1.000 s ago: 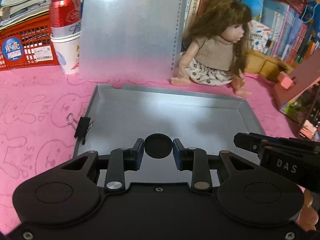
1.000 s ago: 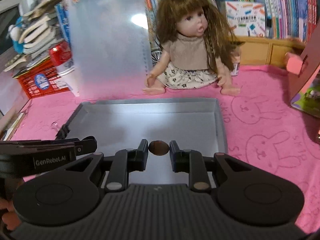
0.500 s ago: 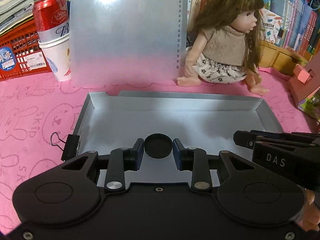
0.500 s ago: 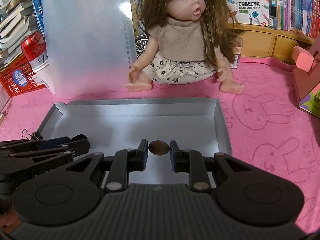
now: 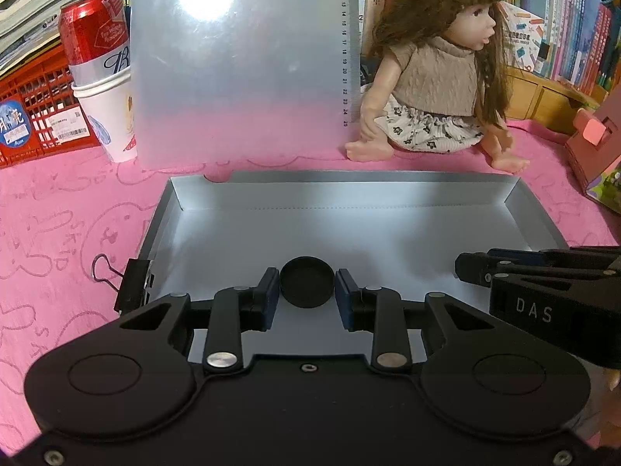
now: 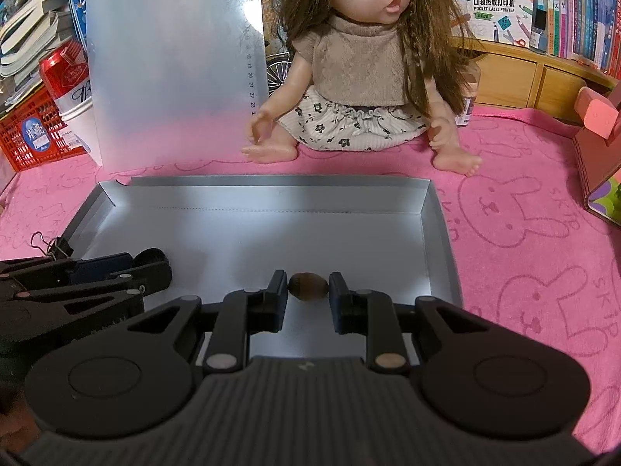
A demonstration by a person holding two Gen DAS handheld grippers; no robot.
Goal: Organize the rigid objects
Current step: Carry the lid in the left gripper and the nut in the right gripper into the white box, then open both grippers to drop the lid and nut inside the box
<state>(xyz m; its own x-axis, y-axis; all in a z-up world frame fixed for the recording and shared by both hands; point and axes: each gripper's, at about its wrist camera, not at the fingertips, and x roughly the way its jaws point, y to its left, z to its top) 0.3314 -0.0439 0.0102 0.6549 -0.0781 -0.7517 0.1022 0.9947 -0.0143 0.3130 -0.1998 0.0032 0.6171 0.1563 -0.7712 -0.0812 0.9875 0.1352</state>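
A round black cap (image 5: 306, 286) sits clamped between the 2 blue-padded fingers of the left gripper (image 5: 306, 289), held by its rim, flat face toward the camera; it hangs over the near part of the shallow grey tray (image 5: 388, 190), probably so that a simple release drops it onto the floor of the tray rather than onto the cloth. A small brown nut-like object (image 6: 307, 286), oval, is pinched end to end between the fingers of the right gripper (image 6: 308, 289), likewise above the near right part of the tray (image 6: 271, 182); whether either object touches the floor of the tray I cannot tell. Both grippers point steeply down and sit side by side, the right one's fingers showing at the right edge of the left view, so the 2 items seem bound for separate spots in the same tray. A black binder clip (image 5: 132, 287) grips the tray's left wall, apparently to keep the folded corner together. Behind the tray a translucent plastic sheet (image 5: 240, 62) stands upright, likely the lid propped out of the way; a doll (image 6: 361, 66) sits on the pink cloth (image 6: 524, 233) just beyond the far rim; a red can (image 5: 93, 27) rests in a white paper cup (image 5: 106, 116) at the far left.
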